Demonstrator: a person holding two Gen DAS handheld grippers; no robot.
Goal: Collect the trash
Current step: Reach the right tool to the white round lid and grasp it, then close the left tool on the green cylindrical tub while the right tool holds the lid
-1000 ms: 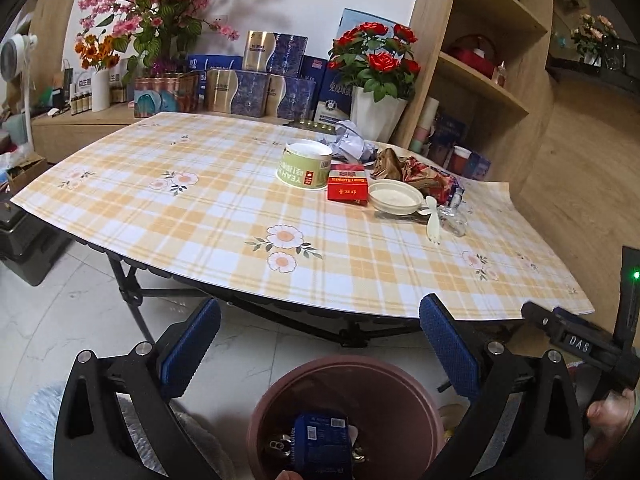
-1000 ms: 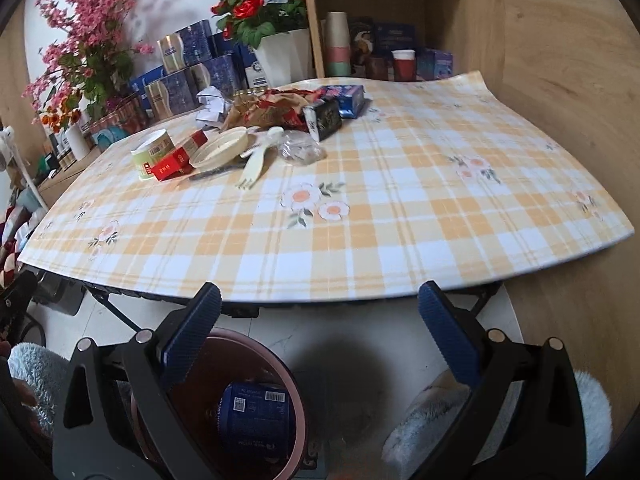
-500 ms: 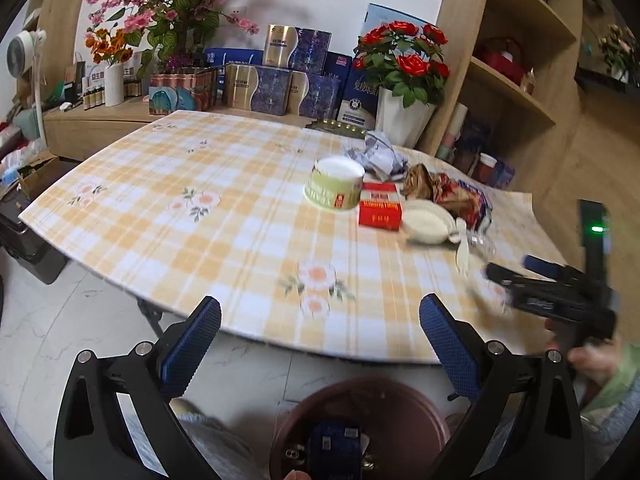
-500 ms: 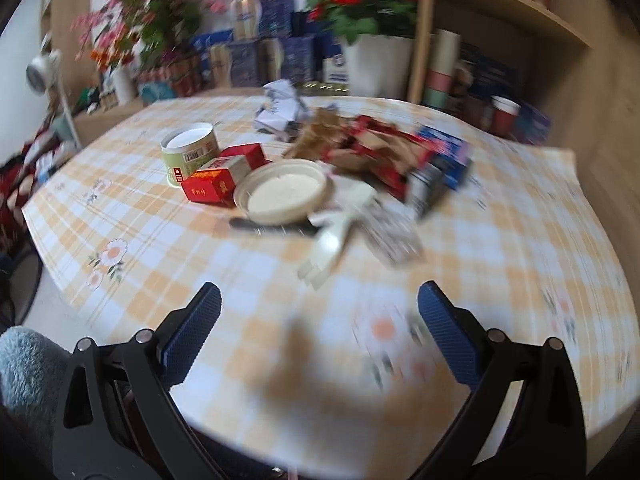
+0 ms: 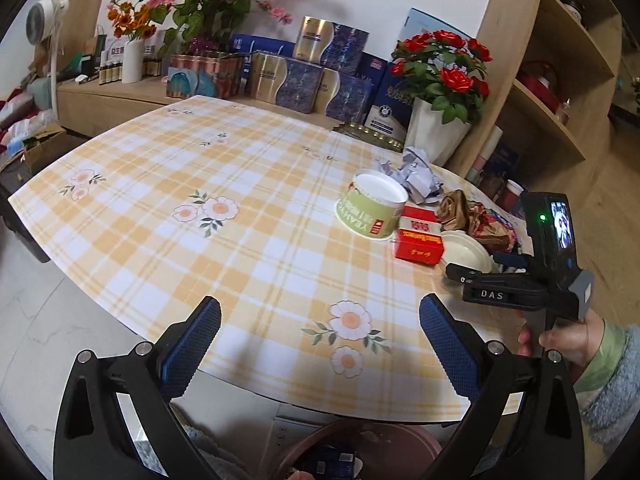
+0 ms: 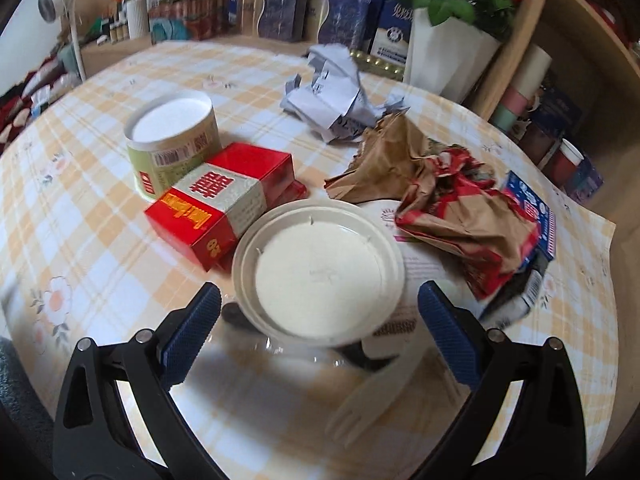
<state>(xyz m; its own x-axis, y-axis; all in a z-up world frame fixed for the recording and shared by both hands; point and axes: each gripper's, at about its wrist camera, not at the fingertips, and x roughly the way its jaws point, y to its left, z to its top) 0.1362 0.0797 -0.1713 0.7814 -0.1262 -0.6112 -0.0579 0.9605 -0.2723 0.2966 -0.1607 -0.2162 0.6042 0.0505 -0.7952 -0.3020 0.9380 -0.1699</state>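
Observation:
Trash lies in a heap on the checked table (image 5: 248,208): a green paper tub (image 6: 174,146), a red box (image 6: 224,200), a white plastic lid (image 6: 320,272), crumpled white paper (image 6: 336,96), a crumpled brown and red bag (image 6: 452,200), a blue box (image 6: 534,216) and a white plastic fork (image 6: 372,404). My right gripper (image 6: 318,328) hangs open just over the lid's near edge, holding nothing; it also shows from the side in the left wrist view (image 5: 502,266). My left gripper (image 5: 320,344) is open and empty above the table's near edge. The brown trash bin (image 5: 360,448) below holds a blue box.
A white vase of red roses (image 5: 436,132), stacked blue and gold gift boxes (image 5: 304,72) and pink flowers (image 5: 192,0) stand behind the table. Wooden shelves (image 5: 560,92) rise on the right. A person's hand and sleeve (image 5: 592,360) hold the right gripper.
Both grippers have lifted away from the bin and moved in over the table. The right gripper has closed in on the trash heap, now right above the white lid.

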